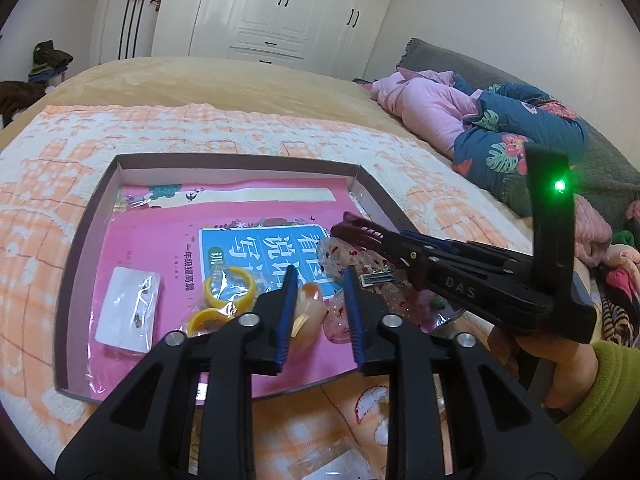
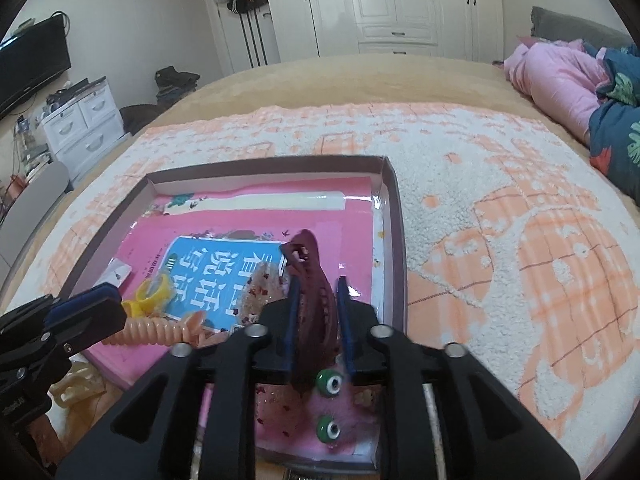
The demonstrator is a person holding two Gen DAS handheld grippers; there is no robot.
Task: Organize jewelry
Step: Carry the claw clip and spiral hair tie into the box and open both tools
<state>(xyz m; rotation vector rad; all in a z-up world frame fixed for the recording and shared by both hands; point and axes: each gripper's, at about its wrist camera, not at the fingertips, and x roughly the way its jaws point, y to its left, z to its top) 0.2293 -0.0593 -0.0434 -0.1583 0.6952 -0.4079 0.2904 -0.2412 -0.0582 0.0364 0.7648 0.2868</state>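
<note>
A shallow brown box [image 1: 80, 240] [image 2: 396, 208] lies on the bed, lined with a pink book. My right gripper [image 2: 316, 292] is shut on a dark red hair claw [image 2: 312, 276] and holds it over the box; it also shows in the left wrist view [image 1: 356, 232]. My left gripper [image 1: 320, 292] has its jaws apart around a peach spiral hair tie [image 1: 310, 312] [image 2: 160, 332]; whether the pads touch it I cannot tell. Yellow rings [image 1: 228, 284] [image 2: 154, 290], a white earring card [image 1: 128, 308], glittery clear pieces [image 1: 340, 256] and a pink fuzzy piece with green eyes [image 2: 330, 404] lie in the box.
The box sits on an orange and white blanket [image 2: 500, 208]. Pink and blue floral bedding [image 1: 480, 120] is piled at the right. White wardrobes [image 2: 400, 0] stand behind the bed. A drawer unit [image 2: 84, 120] and a television [image 2: 32, 60] stand at the left.
</note>
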